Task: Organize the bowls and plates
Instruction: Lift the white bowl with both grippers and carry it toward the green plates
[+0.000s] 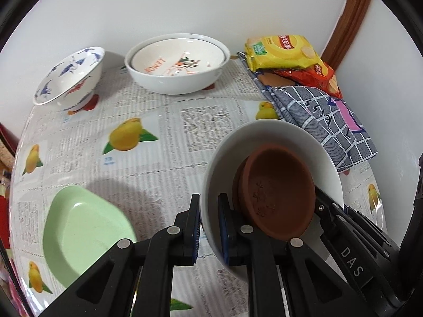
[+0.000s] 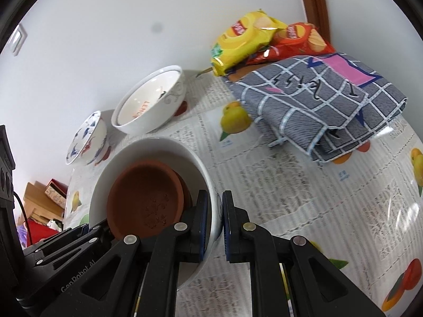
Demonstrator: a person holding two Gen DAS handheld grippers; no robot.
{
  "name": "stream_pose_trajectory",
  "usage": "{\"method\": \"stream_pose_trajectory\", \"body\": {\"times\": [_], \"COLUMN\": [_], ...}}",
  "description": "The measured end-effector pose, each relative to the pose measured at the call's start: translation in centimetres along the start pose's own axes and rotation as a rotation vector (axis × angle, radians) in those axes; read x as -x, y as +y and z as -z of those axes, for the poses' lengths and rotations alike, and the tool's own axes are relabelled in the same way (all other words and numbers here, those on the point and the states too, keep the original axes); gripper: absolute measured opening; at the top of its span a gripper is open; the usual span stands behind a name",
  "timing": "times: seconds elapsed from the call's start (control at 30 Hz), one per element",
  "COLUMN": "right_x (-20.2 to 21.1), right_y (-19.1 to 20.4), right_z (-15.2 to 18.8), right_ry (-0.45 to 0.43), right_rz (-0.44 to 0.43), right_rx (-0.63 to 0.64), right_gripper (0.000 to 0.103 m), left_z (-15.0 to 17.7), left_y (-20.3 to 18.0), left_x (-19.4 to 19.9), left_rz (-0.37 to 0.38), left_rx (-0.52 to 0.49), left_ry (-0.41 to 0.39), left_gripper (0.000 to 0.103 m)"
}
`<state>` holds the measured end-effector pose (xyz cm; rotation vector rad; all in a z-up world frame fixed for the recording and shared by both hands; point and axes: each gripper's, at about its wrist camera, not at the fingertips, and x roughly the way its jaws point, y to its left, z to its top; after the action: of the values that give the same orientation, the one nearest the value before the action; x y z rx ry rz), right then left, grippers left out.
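The white bowl (image 1: pixel 267 142) hangs tilted above the bench (image 1: pixel 164 163), with two brown saucers (image 1: pixel 277 187) nested inside and leaning against its wall. The left gripper (image 1: pixel 208 227) has its fingers closed on the bowl's rim at one side; the right gripper (image 2: pixel 214 227) has its fingers closed on the rim at the opposite side. A green dish (image 1: pixel 79 232) lies on the bench near the left gripper. Farther back, by the wall, stand a large white bowl (image 1: pixel 177 76) holding a lemon-print plate (image 1: pixel 177 58) and a blue-patterned bowl (image 1: pixel 71 76). A checked cloth (image 2: pixel 322 103) and snack bags (image 2: pixel 253 42) sit in the corner.
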<state>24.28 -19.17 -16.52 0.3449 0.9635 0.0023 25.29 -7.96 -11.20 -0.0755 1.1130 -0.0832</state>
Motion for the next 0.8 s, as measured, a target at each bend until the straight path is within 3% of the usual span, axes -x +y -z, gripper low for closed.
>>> {"method": "stream_pose_trajectory", "body": {"times": [0.8], "right_x": [1.5], "right_y": [5.3], "right_z": [1.5], "right_ry": [-0.008], "right_rz": [-0.048], "right_rx": [0.077], "right_gripper": [0.011], "left_z": [1.9], "left_y": [4.6], "left_x": [3.8], "left_rz": [-0.023], "left_rx": [0.066], "left_ry": [-0.025], "left_gripper": [0.013]}}
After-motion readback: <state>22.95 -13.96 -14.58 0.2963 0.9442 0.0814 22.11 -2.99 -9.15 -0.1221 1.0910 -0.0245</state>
